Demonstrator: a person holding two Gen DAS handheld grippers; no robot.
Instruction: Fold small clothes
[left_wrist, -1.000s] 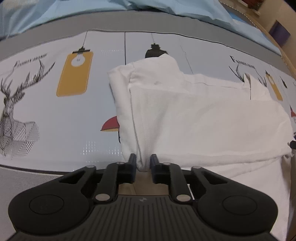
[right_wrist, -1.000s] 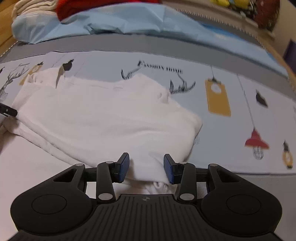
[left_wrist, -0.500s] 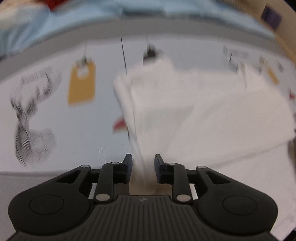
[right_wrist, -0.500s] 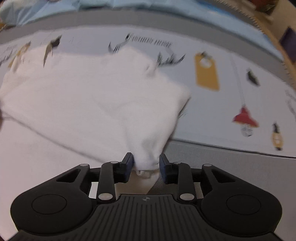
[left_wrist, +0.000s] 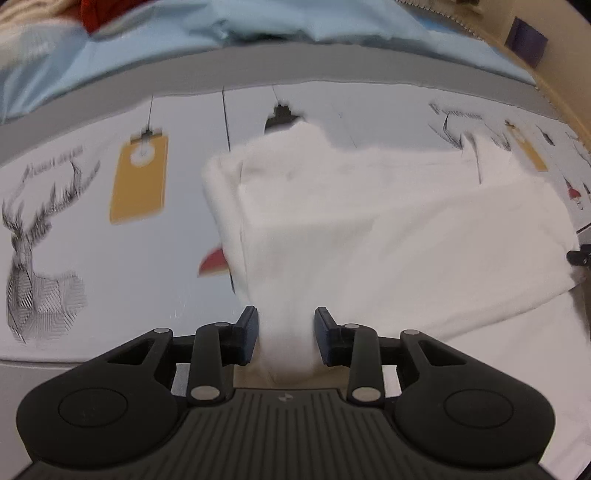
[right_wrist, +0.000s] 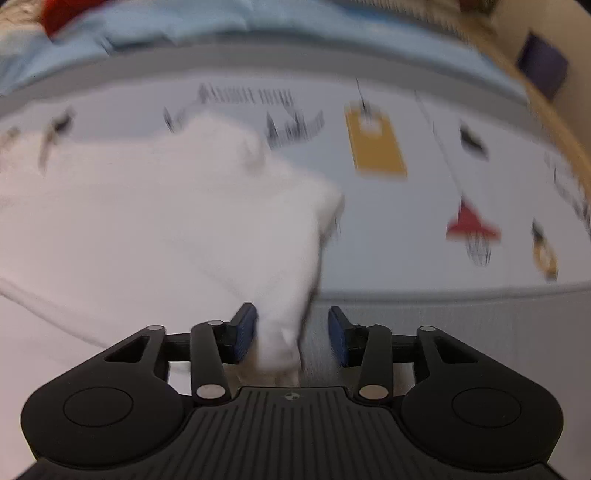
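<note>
White folded garment (left_wrist: 369, 229), long axis crosswise, corners between both just-opening claws, left (left_wrist: 285, 334) and right (right_wrist: 291, 334), unclamped.

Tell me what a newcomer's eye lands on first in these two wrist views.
First the white garment, partly folded, lying across the middle of the printed bedsheet with its near edge bunched between the fingers of each hand-held gripper. The left hand-held gripper and the right hand-held gripper have both just been opening, with cloth between the pads. Next come the sheet's prints: a yellow lamp tag and a sketched deer left of the garment.
</note>
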